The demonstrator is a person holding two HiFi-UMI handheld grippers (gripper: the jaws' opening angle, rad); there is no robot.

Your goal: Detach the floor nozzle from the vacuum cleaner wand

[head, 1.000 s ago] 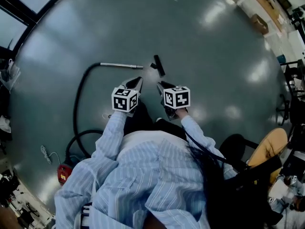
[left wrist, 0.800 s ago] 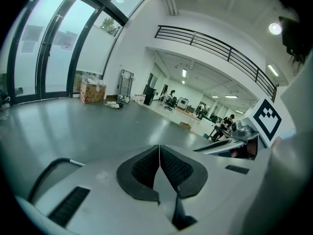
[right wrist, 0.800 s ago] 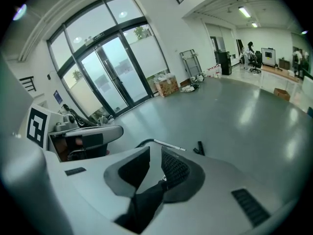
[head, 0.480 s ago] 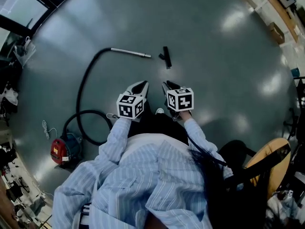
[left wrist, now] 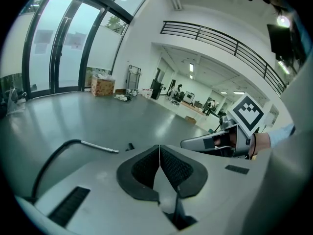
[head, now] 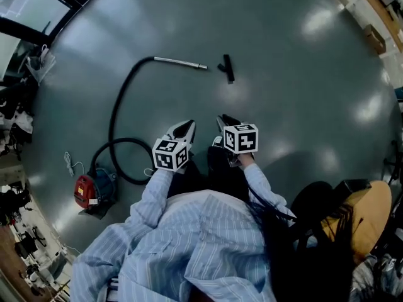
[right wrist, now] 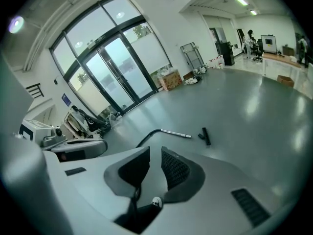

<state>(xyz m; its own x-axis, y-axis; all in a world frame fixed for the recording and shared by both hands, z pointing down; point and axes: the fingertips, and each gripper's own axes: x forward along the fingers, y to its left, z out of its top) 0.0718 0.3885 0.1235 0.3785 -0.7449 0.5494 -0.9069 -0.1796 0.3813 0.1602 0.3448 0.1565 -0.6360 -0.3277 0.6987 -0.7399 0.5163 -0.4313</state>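
The silver wand lies on the grey floor at the end of a black hose. A black floor nozzle lies just right of the wand's tip, with a small gap between them. Both grippers hang near the person's legs, well short of these parts. My left gripper is shut, pads together, with nothing in it. My right gripper stands slightly open and empty. The wand and nozzle show beyond the left gripper. The right gripper view shows the wand and nozzle too.
The hose loops back to a red vacuum cleaner at the left, with a white cable beside it. A yellow chair stands at the right. A cardboard box sits by the far right wall. Glass doors line one side.
Both grippers have drawn back from the wand and nozzle, which now lie farther off. The red vacuum cleaner has come fully into the head view.
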